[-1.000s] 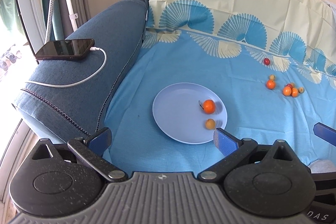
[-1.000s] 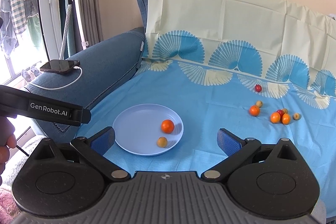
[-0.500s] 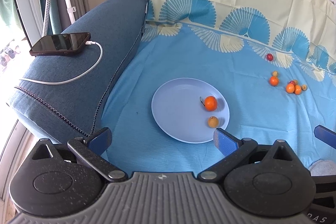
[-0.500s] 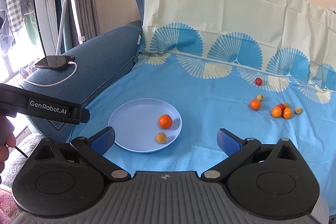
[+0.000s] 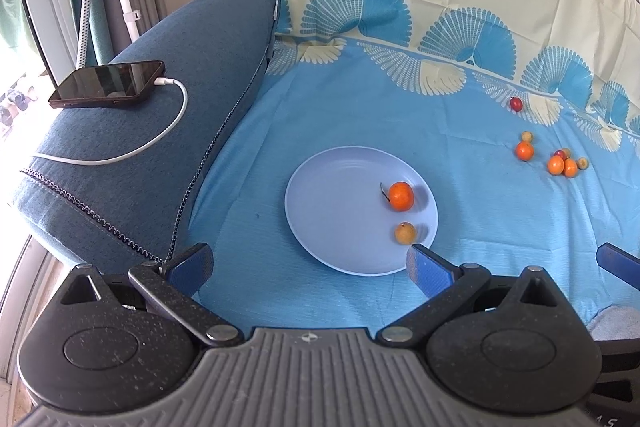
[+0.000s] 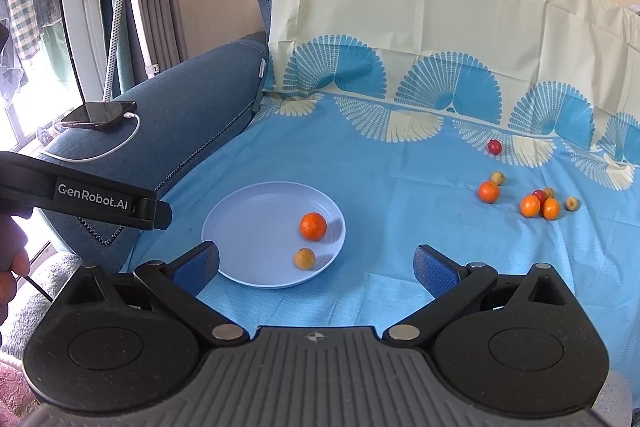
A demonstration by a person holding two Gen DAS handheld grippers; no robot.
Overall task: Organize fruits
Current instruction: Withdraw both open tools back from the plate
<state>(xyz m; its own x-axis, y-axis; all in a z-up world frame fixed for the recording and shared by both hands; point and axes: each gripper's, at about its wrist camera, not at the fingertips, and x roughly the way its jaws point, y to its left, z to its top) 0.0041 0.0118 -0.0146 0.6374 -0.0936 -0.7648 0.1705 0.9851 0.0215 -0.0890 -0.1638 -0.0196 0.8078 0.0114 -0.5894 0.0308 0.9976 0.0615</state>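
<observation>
Your left tongs (image 5: 308, 265) are spread wide and hold nothing, their blue pads hanging over the near edge of the pale blue plate (image 5: 332, 203) that lies on the blue cloth (image 5: 460, 147) with its fan pattern covering the sofa seat. Your right tongs (image 6: 316, 263) are likewise spread wide and hold nothing, hovering over the cloth just in front of the same plate (image 6: 248, 227). On the plate's right half sit a mandarin (image 5: 401, 195) with a short stem and, nearer to you, a smaller yellow-brown fruit (image 5: 405, 232); the two lie close but apart. The rest of the fruit is well apart from the plate, off to the right on the cloth: a lone red fruit (image 6: 494, 147) farthest back, then an orange one (image 6: 488, 191) with a small yellowish one (image 6: 497, 177) just beside it, and a tight cluster (image 6: 541, 205) of two orange fruits, a red one and small yellowish ones. In the right wrist view the side of your left device reads "GenRobot.AI" (image 6: 93, 197) in white on black, with part of your hand (image 6: 12, 267) at the left edge. A dark phone (image 5: 108, 83) lies on the blue sofa armrest (image 5: 160, 131), plugged into a white cable (image 5: 132, 151).
</observation>
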